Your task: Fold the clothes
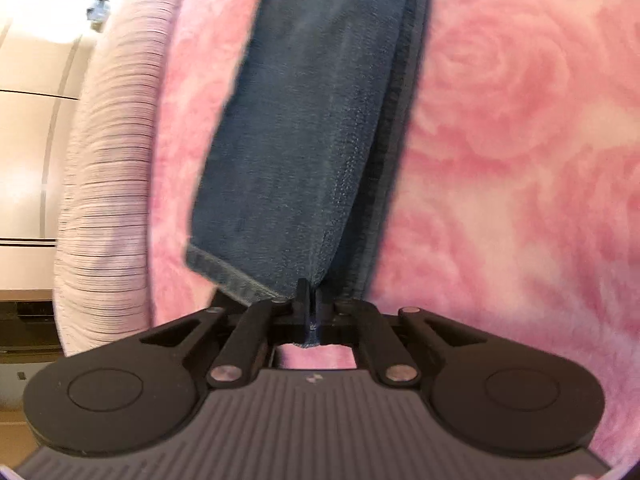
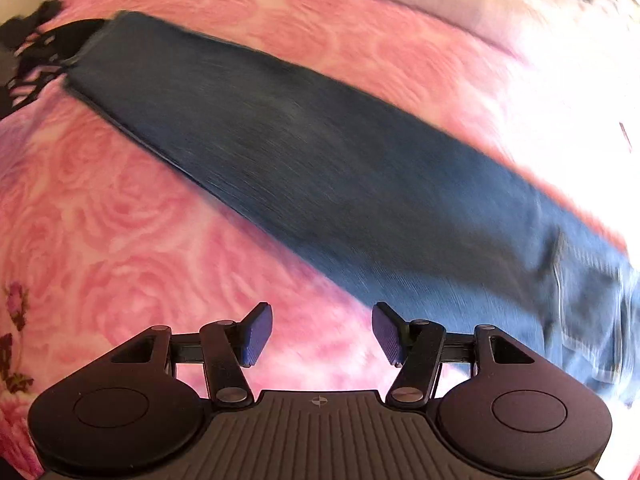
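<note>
The jeans (image 2: pixel 320 168) lie on the blanket (image 2: pixel 120 220), stretched from far left to near right in the right wrist view. The left gripper (image 1: pixel 308 300) pinches their hem at the near end (far left in the other view); the right gripper (image 2: pixel 322 334) hovers nearby, jaws apart.

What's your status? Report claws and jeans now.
Left claw shut on jeans hem. Right claw open, empty, above pink blanket. Nothing in the way.

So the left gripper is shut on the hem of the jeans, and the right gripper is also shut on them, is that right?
Not quite. The left gripper is shut on the jeans, but the right gripper is open and holds nothing, as the right wrist view shows.
</note>
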Demonstrator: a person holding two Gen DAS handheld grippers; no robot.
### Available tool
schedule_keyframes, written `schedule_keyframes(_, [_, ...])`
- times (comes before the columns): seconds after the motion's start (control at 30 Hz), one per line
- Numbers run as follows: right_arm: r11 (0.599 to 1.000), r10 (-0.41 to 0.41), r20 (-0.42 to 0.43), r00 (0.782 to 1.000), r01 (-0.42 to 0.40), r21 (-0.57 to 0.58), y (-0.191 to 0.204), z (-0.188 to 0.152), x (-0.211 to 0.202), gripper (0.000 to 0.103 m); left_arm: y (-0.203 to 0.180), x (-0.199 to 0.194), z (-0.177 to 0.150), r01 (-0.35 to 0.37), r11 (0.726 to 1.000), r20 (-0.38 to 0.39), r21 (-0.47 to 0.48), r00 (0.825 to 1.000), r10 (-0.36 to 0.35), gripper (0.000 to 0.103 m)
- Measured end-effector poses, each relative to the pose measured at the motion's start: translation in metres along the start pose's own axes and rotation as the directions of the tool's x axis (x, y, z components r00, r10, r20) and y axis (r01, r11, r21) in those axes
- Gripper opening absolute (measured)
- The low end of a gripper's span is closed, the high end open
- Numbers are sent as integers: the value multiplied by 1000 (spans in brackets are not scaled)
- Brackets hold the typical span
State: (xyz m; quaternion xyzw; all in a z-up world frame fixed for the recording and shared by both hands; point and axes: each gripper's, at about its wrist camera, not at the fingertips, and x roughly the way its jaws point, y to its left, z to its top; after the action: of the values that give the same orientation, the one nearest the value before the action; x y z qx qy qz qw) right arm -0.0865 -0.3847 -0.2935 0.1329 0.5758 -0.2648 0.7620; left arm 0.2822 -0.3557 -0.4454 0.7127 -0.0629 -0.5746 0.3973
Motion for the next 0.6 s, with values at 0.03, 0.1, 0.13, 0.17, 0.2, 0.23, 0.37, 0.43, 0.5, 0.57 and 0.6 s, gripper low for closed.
schedule_keyframes(0.03, [999,1,-10,1000,0,33,-6,-3,0,59,0,4,3,-1,1000,-10,9,1000,1,1])
schedule_keyframes(0.1, [994,-10,-7,1000,10,108,-19,-10,-4,59,2,8,7,-2,1000,-29,19,1000,2,4])
schedule_keyframes(0.13, [989,-15,-5,1000,16,145,-26,-14,-6,59,4,7,9,0,1000,-40,19,999,1,6])
schedule_keyframes(0.17, [983,-21,-4,1000,21,182,-33,-18,-8,60,5,5,9,0,1000,-54,19,999,1,15])
schedule_keyframes(0.2, [973,-35,-3,999,34,227,-41,-23,-10,60,7,3,10,2,1000,-74,13,997,-1,21])
schedule_keyframes(0.23, [961,-49,-2,999,48,272,-49,-28,-11,61,12,-2,10,17,1000,-92,-14,996,-18,24])
schedule_keyframes(0.37, [892,-127,15,992,108,439,-80,-58,-13,67,14,-45,22,35,993,-103,-117,994,-47,24])
schedule_keyframes(0.43, [845,-167,18,986,134,518,-96,-72,-13,67,12,-69,49,33,992,-37,-121,999,-38,24])
schedule_keyframes(0.5, [794,-189,25,982,138,592,-110,-85,-13,67,3,-85,92,65,994,81,-84,995,-58,24])
schedule_keyframes(0.57, [746,-184,42,982,111,657,-121,-97,-10,67,-7,-99,137,94,995,201,-41,976,-84,29])
schedule_keyframes(0.6, [722,-169,60,984,83,687,-126,-105,-11,67,-13,-107,159,107,994,260,-18,961,-98,31])
